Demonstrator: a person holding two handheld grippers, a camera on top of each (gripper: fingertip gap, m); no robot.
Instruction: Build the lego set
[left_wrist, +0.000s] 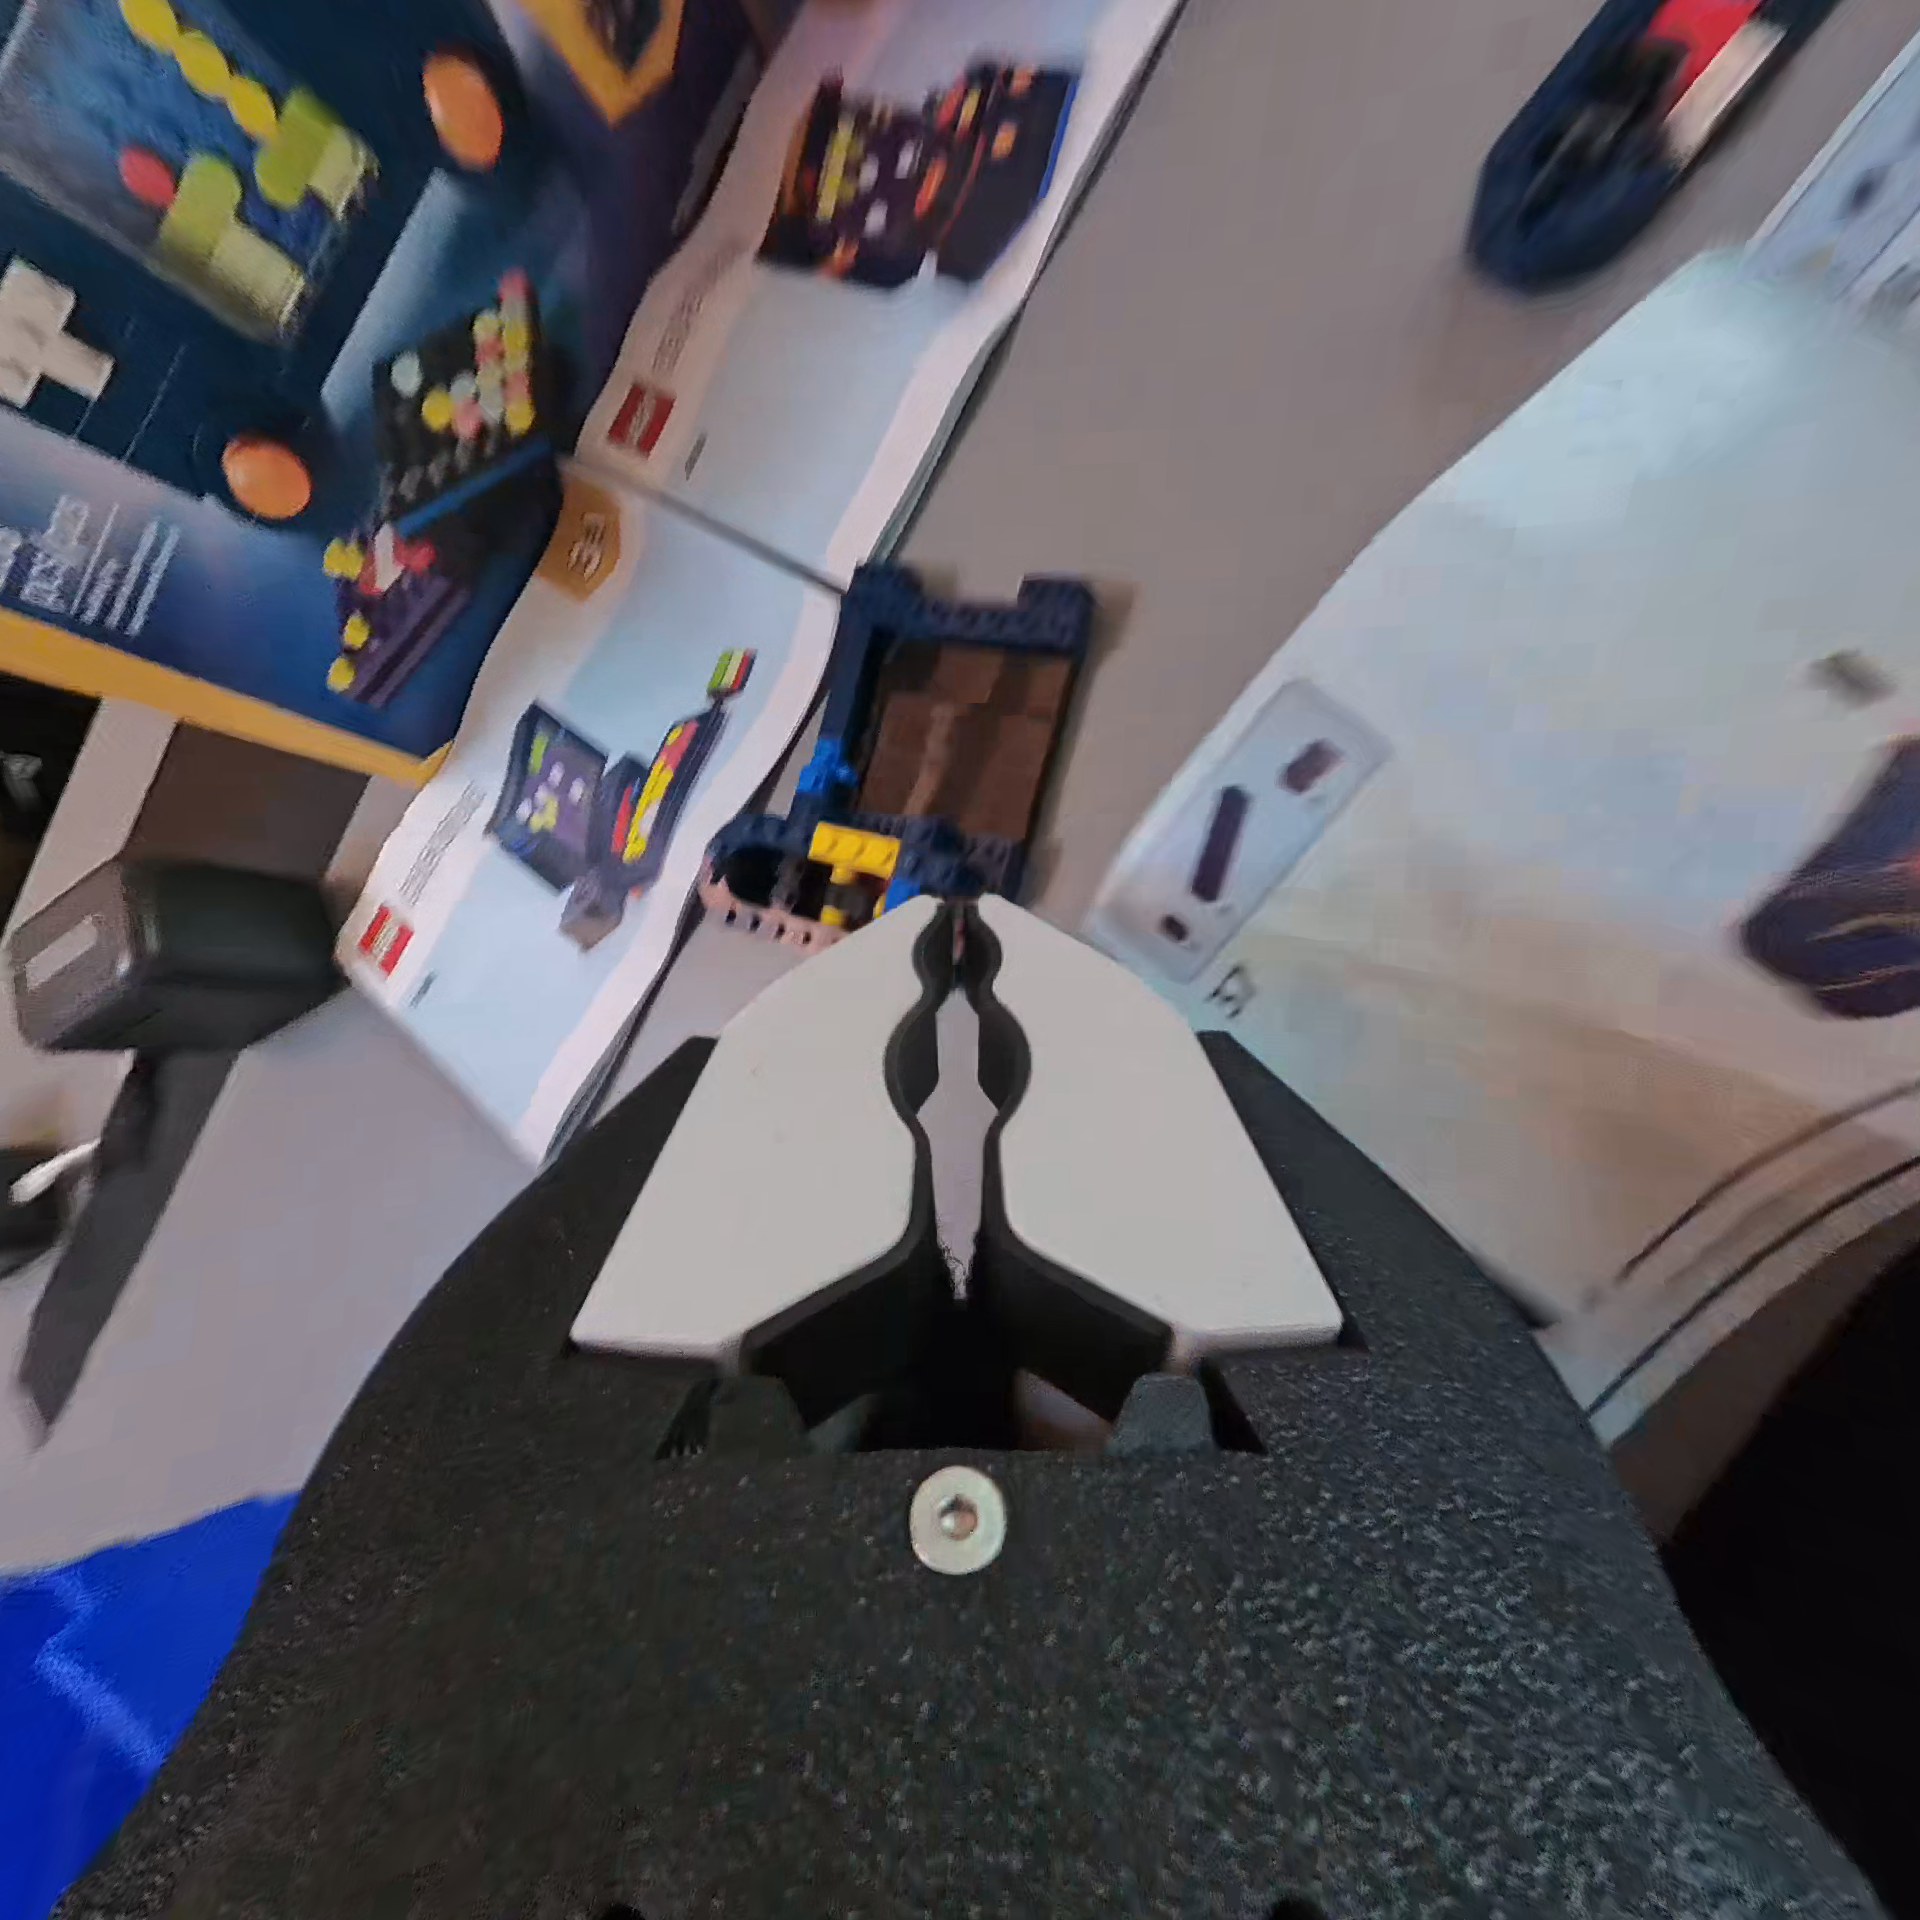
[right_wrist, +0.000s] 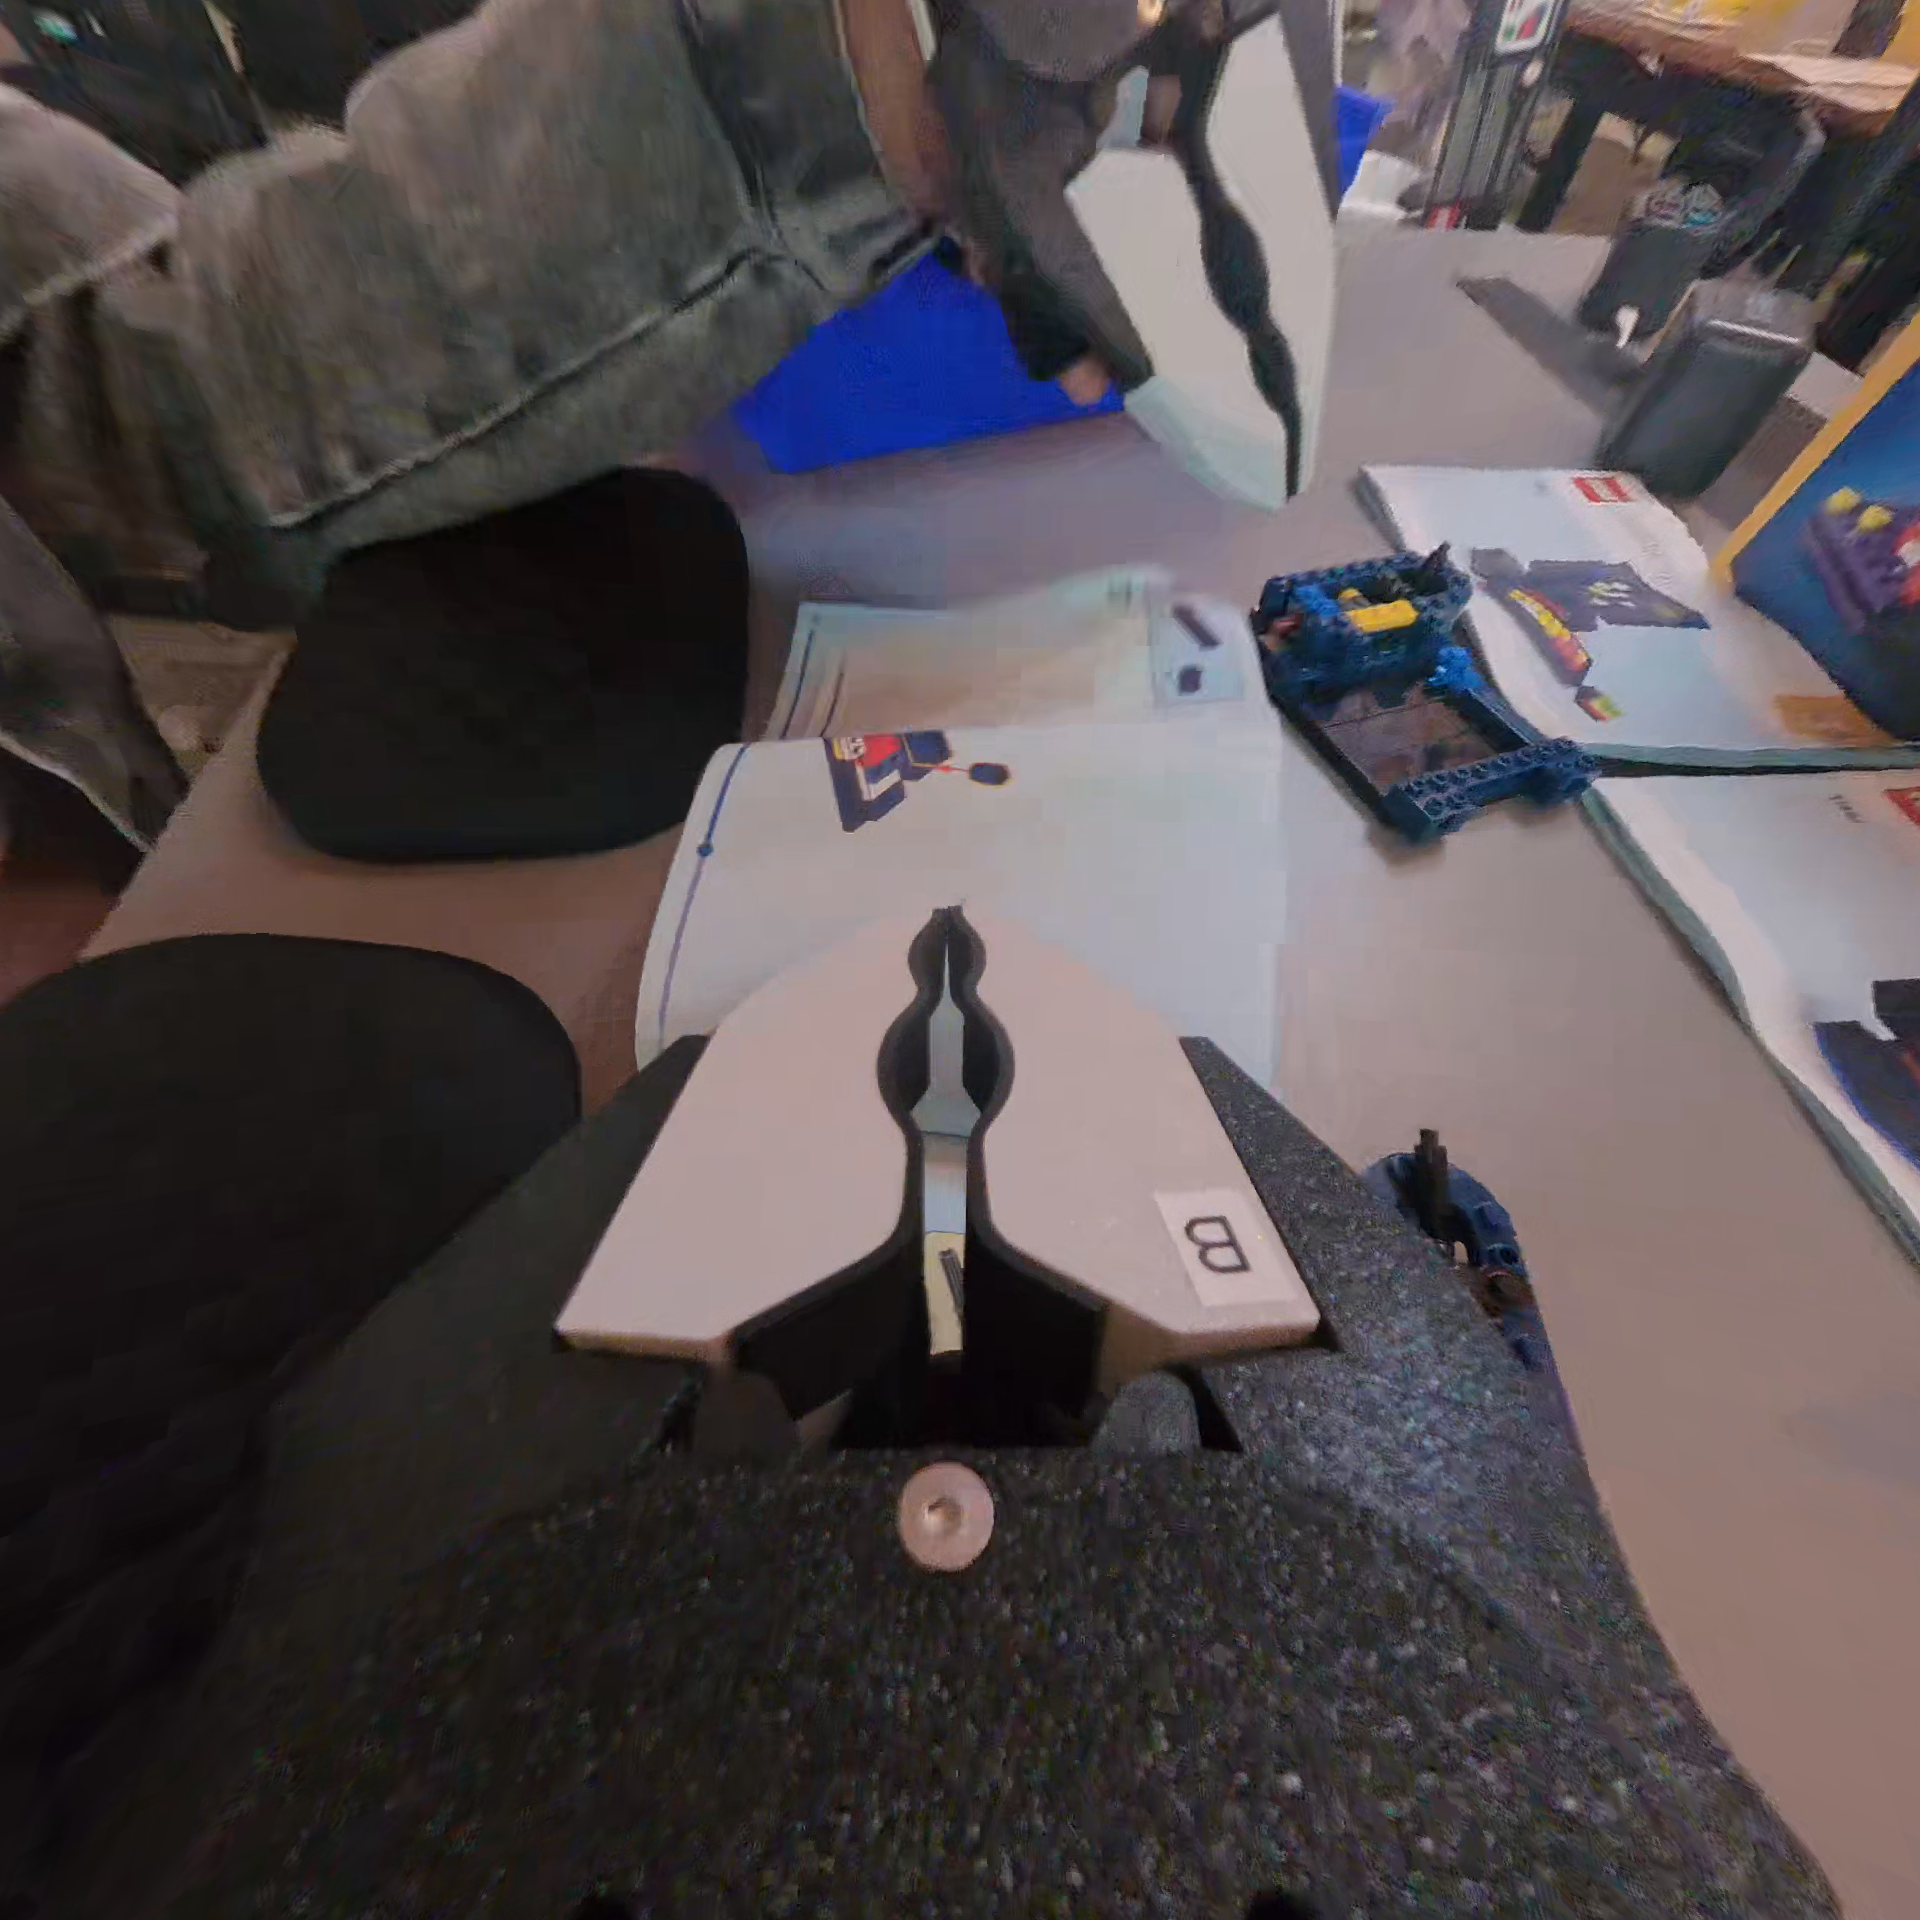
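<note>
Brick model (left_wrist: 914, 790) beyond left gripper (left_wrist: 958, 920)

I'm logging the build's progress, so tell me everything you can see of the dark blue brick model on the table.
The dark blue brick model is a part-built plastic assembly: a studded rectangular frame around a flat brown panel, with a bulkier end carrying a yellow brick, brighter blue pieces and dark openings. It lies flat on the grey table, between the open instruction booklet and another booklet. Neither gripper touches it; the left gripper, fingertips together, points toward it.
</note>
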